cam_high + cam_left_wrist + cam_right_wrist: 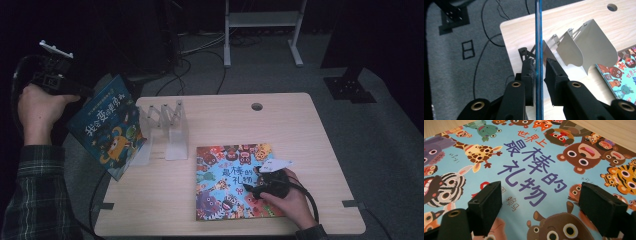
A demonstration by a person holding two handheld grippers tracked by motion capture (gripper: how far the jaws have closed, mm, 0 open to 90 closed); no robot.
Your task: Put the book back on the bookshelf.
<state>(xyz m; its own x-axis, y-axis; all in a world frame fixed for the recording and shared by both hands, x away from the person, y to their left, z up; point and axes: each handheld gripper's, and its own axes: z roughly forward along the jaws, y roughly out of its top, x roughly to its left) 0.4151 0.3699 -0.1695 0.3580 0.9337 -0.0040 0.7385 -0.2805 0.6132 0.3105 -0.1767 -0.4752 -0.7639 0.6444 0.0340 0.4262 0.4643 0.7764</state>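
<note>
Dim, dark-edged high view; brighter, evenly lit gripper views, near parts slightly soft.

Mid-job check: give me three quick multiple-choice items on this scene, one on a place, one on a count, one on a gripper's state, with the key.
1. Where is the dark blue book?
A. Flat on the table
B. Held up in the air at the table's left edge
C. Slotted in the rack

2. How many books are in sight?
A. One
B. Two
C. Four

3. How do the right gripper's fingers stand?
A. Apart over the cover
C. Clamped on the rack
B. Shut on the book's edge

Key: 1 B, the left gripper pinches it edge-on beside the clear book rack. 2 B, that one plus the animal picture book lying on the table. 3 A, the cover shows between the spread fingers.
</note>
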